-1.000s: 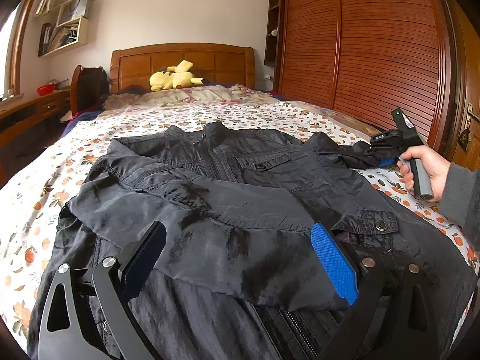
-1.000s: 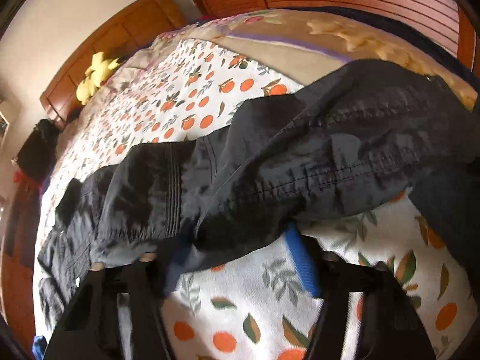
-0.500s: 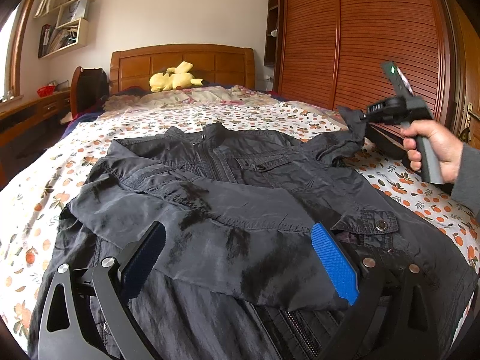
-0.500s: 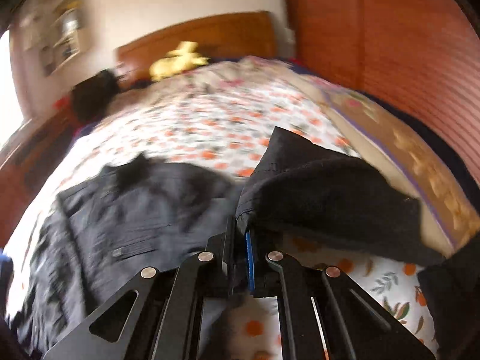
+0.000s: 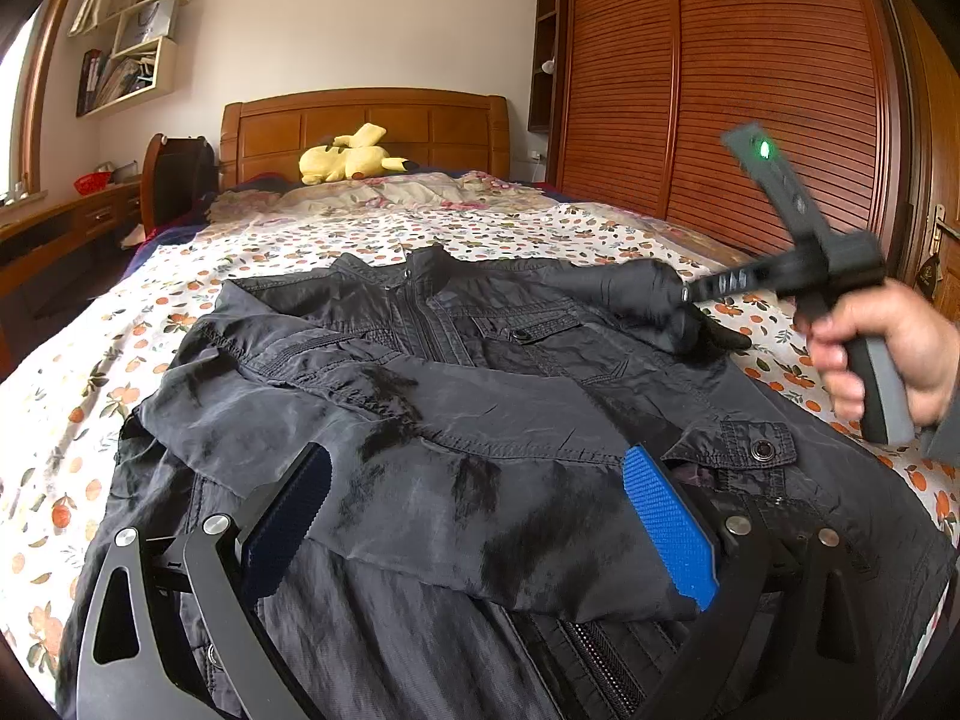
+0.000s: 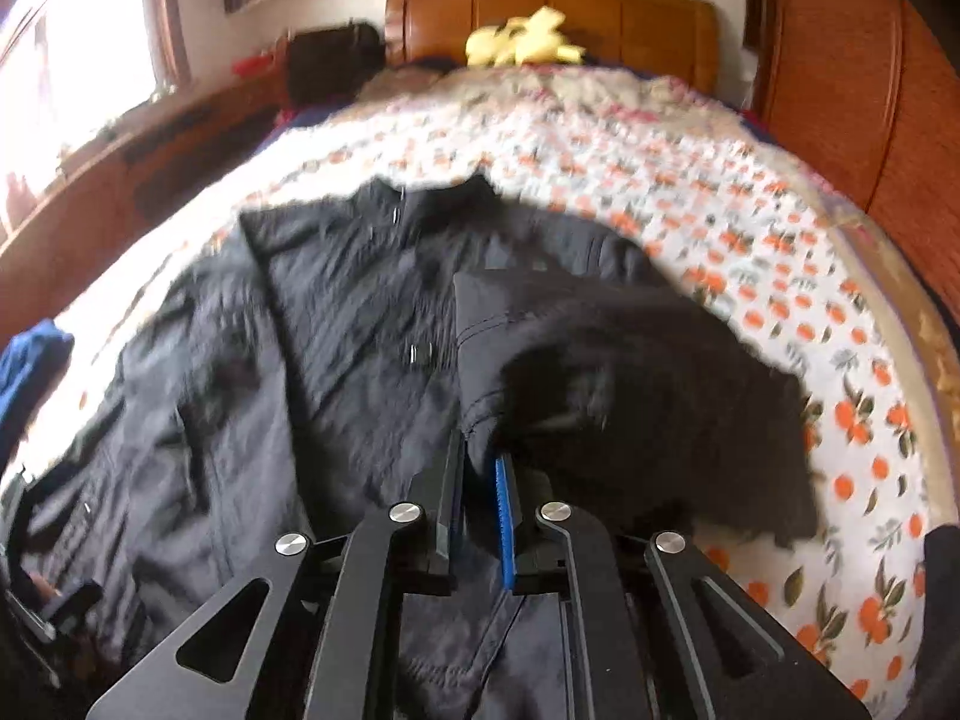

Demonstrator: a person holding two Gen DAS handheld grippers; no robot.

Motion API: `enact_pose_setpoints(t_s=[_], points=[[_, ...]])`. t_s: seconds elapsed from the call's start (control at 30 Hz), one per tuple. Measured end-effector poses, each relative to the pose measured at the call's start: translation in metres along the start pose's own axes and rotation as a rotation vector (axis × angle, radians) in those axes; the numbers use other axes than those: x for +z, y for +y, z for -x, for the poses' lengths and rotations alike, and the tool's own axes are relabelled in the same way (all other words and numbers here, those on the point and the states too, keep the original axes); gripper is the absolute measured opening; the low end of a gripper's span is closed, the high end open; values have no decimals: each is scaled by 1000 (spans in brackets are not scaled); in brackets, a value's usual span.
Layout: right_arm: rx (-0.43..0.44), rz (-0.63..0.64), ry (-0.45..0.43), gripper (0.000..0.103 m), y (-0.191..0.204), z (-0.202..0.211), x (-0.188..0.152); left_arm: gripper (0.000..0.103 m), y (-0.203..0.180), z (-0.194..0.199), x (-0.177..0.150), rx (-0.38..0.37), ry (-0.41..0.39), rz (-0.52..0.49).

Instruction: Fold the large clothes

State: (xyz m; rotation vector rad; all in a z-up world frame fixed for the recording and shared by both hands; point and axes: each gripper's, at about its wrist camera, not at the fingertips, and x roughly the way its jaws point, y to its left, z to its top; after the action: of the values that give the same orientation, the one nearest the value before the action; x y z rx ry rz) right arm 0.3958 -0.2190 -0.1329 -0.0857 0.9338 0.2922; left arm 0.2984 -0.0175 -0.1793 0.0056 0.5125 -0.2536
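A black jacket lies front-up on the bed, collar toward the headboard, with one sleeve folded across its chest. My left gripper is open, its blue pads either side of the folded sleeve's cuff end, low over the jacket's hem. My right gripper is shut on the other sleeve and holds it lifted over the jacket's right shoulder. It also shows in the left wrist view, carried by a hand, with the sleeve hanging from its tip.
The bed has a white sheet with orange fruit print. A yellow plush toy lies by the wooden headboard. A wooden wardrobe runs along the right side. A desk stands to the left.
My right gripper closed on the right sleeve, lifted it off the sheet and swung it left over the jacket. The left gripper has not moved.
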Motion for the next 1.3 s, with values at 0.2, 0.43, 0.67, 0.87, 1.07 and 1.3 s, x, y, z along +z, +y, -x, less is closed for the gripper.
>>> enact_pose_setpoints(t_s=[0.2,0.43,0.67,0.87,1.07,1.3], points=[[12,-3,42,34,2,6,-18,99,0,0,0,0,0,-1],[-25,-6,-26,47,-21,51,-21,99,0,0,0,0,-1,-2],[-153,-103,-45,52,-80,47,-2,99,0,1,2,0,-1,-2],[-223,-191,19,65,-125,4,1,99,0,0,3,-2,-1,-4],[-259,-280,81,68,-157,-32,-11,99,0,1,2,-8,-1,-7],[-236,-359,119,76,-177,-53,-19,99,-1,2,1,-8,-1,-7]])
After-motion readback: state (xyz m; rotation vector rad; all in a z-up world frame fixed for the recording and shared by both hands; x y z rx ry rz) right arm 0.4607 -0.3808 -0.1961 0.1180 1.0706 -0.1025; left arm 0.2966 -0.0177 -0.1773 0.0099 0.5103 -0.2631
